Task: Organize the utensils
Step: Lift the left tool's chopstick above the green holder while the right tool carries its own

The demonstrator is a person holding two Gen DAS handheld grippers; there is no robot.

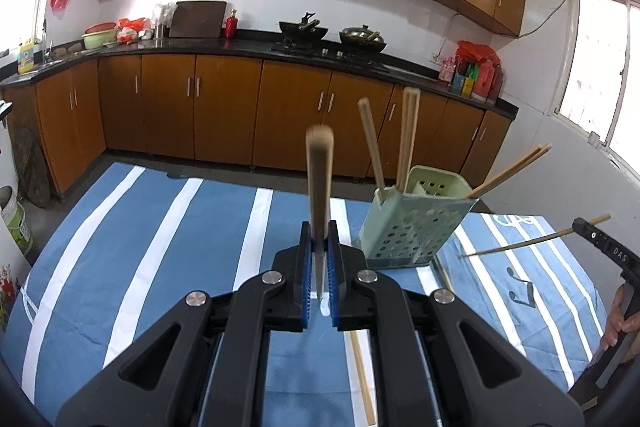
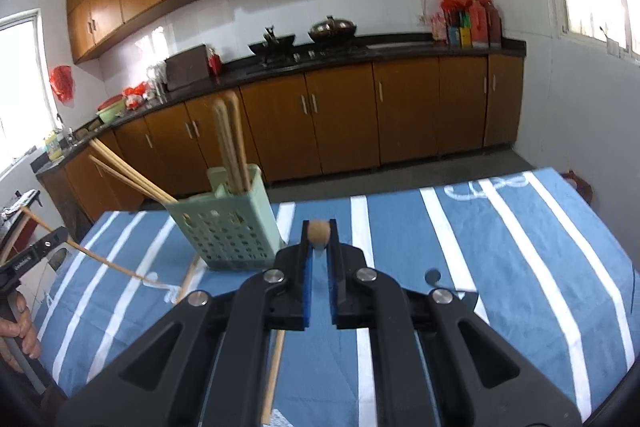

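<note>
A pale green perforated utensil holder (image 1: pixel 408 223) stands on the blue striped tablecloth and holds several wooden chopsticks (image 1: pixel 409 135). My left gripper (image 1: pixel 320 239) is shut on a wooden chopstick (image 1: pixel 319 179) that points up, left of the holder. My right gripper (image 2: pixel 320 239) is shut on a chopstick (image 2: pixel 319 231), seen end on, right of the holder (image 2: pixel 224 223). In the left wrist view the right gripper (image 1: pixel 588 229) holds its chopstick (image 1: pixel 516 246) level, pointing at the holder. Loose chopsticks (image 1: pixel 362 375) (image 2: pixel 274 375) lie on the cloth.
The table (image 2: pixel 500 247) has a blue cloth with white stripes. Behind it run brown kitchen cabinets (image 1: pixel 224 107), a black counter with two woks (image 1: pixel 332 35), and a window (image 1: pixel 596 67) on the right wall.
</note>
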